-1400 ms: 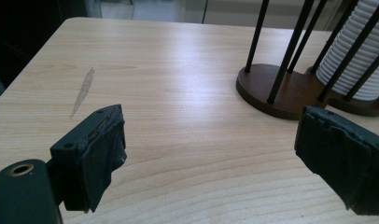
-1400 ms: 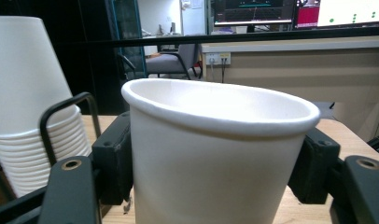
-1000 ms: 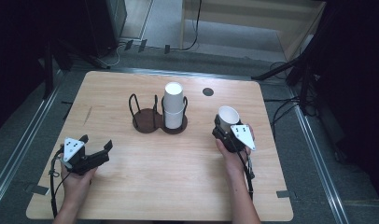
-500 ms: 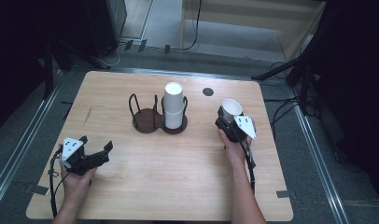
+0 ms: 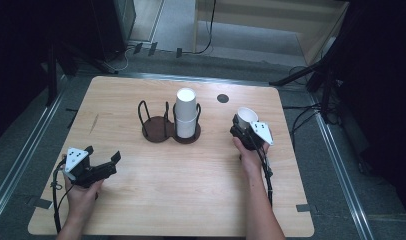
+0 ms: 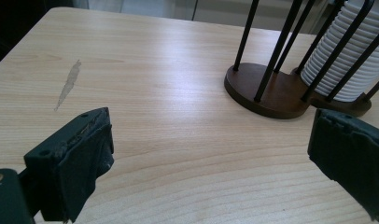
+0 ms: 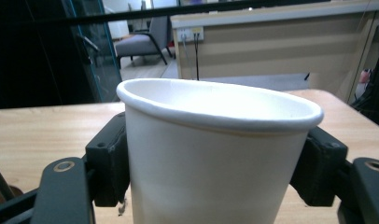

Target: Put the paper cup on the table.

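Right of centre frame, we are clamping our right gripper (image 5: 242,128) on an empty white paper cup (image 5: 246,116), the jaws easing wider; our left gripper (image 5: 102,161), lower left, has just opened with nothing between; stacked cups (image 5: 185,116) are filling the wire holder (image 5: 165,131) at centre.

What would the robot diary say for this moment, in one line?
left gripper: open, nothing held, jaws just opening | right gripper: jaws just opening, paper cup between them | rack: stack of cups in right ring

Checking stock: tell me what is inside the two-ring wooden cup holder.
The cup holder's right ring holds a stack of white paper cups; the left ring is empty. The stack covers the base beneath it.
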A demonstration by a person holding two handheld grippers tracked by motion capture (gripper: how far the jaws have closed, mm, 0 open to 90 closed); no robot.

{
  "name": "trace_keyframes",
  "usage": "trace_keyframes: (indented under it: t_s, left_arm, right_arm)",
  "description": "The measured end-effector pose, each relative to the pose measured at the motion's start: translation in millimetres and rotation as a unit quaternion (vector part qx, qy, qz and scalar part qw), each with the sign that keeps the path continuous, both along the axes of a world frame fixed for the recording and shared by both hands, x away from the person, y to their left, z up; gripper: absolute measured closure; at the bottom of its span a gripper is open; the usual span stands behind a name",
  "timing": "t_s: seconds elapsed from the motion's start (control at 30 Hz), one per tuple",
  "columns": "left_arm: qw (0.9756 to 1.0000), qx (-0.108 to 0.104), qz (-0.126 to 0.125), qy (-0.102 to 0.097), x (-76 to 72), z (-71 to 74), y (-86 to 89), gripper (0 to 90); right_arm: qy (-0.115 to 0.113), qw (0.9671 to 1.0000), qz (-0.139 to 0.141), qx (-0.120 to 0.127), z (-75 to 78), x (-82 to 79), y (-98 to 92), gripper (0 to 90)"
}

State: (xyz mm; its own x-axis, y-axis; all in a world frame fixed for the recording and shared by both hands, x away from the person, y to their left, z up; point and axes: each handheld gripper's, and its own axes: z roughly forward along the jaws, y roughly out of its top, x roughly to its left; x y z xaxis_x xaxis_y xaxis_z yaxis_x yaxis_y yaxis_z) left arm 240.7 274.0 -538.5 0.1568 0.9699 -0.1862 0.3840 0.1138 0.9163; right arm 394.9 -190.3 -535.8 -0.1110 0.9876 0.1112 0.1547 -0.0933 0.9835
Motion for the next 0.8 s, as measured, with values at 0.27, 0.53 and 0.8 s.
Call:
trace_keyframes:
  t_s: [0.27,0.53,0.8]
  left_arm:
    - [1.0,-0.001,0.0,0.001,0.2,-0.1,0.1,0.6]
    - [1.0,0.0,-0.001,0.002,0.1,-0.2,-0.2,0.6]
    - [1.0,-0.002,-0.002,0.004,0.3,-0.2,-0.6,0.6]
  right_arm:
    - [0.025,0.9997,-0.006,0.002,-6.4,4.0,-1.3,25.2]
    - [0.047,0.9988,-0.006,-0.009,-7.3,6.5,0.4,24.6]
    - [0.054,0.9985,-0.007,-0.007,-7.4,6.4,-0.1,22.9]
